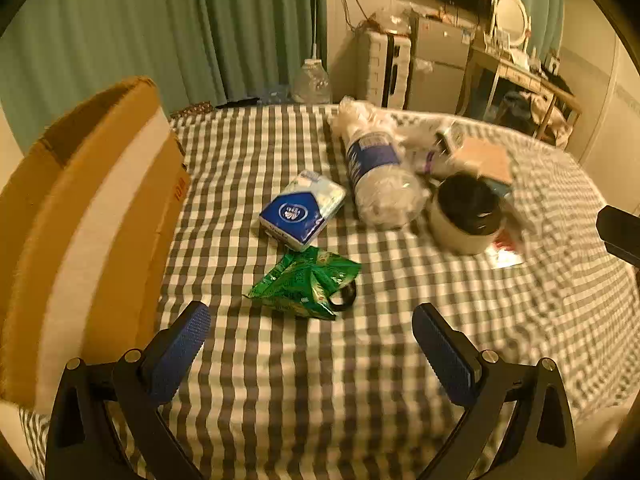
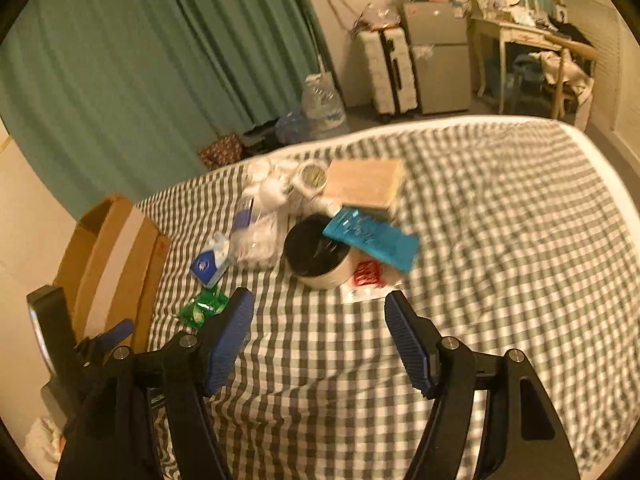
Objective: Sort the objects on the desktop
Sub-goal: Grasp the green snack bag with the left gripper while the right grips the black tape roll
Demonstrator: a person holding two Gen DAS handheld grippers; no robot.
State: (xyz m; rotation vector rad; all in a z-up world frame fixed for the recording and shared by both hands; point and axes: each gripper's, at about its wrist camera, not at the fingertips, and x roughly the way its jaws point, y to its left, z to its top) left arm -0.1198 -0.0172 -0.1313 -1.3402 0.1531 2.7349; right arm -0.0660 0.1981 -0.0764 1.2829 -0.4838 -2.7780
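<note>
Gingham-covered bed (image 2: 500, 240) – green curtain (image 2: 140, 60) behind, cardboard box (image 1: 92, 216) alongside.

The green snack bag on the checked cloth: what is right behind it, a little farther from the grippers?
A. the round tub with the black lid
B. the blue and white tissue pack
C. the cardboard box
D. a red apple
B. In the left wrist view the blue and white tissue pack lies just beyond the green snack bag; the cardboard box stands off to the side and the round tub farther across.
</note>
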